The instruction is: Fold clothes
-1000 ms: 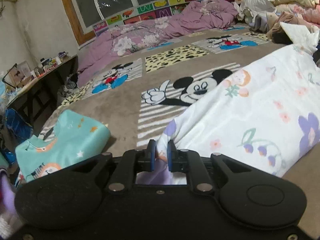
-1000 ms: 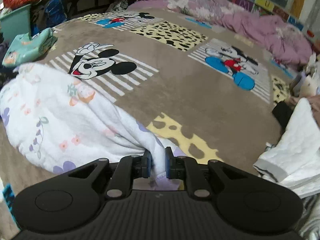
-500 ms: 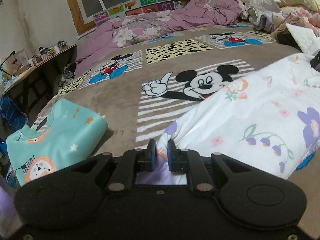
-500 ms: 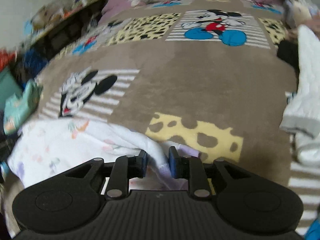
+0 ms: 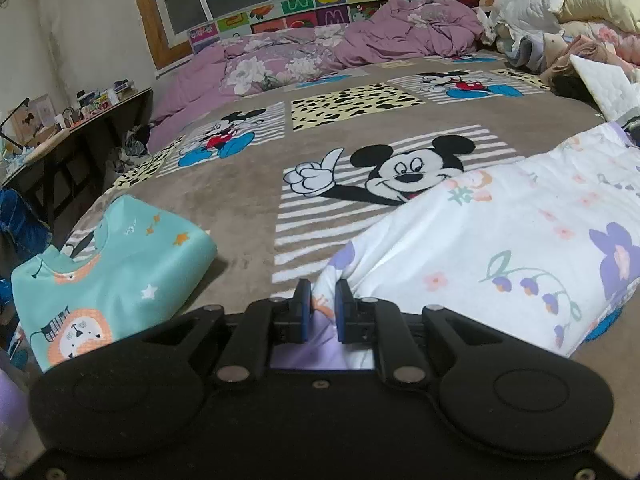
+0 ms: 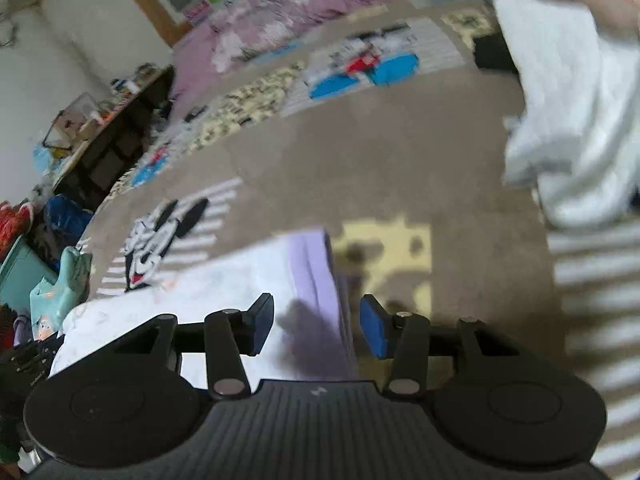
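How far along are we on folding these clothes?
Done: the teal lion shirt lies folded on the blanket. In hand: the left hand-held gripper pinches the white floral garment, while the right hand-held gripper is open above its purple edge. Left: finishing this fold, plus the pile of clothes.

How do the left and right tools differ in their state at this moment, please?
The left tool is shut on a corner of the floral garment; the right tool is open, gripping nothing. The left view is sharp; the right view is motion-blurred. Both point over the same garment on the Mickey blanket.
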Demonstrator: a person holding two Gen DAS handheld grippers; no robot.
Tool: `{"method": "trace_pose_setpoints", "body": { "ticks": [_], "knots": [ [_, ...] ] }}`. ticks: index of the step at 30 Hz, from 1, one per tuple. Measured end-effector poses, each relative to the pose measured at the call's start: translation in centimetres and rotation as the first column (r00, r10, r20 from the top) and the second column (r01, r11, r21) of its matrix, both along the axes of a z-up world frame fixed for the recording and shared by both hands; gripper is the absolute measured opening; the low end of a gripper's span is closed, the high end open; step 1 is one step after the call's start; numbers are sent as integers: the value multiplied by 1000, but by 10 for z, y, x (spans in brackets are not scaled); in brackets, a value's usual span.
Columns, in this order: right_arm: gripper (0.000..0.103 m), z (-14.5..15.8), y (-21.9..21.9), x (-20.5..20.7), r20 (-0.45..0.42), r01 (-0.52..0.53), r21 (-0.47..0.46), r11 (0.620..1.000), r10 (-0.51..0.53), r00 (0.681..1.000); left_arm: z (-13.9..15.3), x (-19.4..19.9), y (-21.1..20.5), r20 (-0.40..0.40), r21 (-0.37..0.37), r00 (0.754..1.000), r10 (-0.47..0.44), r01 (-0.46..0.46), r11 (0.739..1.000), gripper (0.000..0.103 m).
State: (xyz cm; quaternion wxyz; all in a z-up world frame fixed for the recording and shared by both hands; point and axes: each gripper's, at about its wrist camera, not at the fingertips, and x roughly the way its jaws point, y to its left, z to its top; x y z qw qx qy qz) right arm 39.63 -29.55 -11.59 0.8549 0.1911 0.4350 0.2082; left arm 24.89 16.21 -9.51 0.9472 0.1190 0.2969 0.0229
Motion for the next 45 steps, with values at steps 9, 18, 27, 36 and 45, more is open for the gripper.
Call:
{"method": "trace_pose_setpoints", "body": {
  "ticks": [9,18,27,36,45],
  "knots": [
    [12,11,-4,-31,49,65,135,989,-72,996,7,-7,2,11,21,1000,3,-3,1000,11],
    [12,-7,-5,-25,-23,102,40,994,-101,995,-3,-5,6,-11,-2,1000,-1,1,1000,11],
    [29,27,-5,-48,185,160,-71,985,-145,972,22,-20,10,90,41,993,79,-83,996,41],
    [42,22,86,-51,279,-44,-87,995,67,958,23,-23,-20,135,-73,990,-45,55,996,40],
    [52,6,171,-67,301,-209,-152,966,246,921,-14,-5,-70,-27,-44,983,-183,181,982,44]
  ]
}}
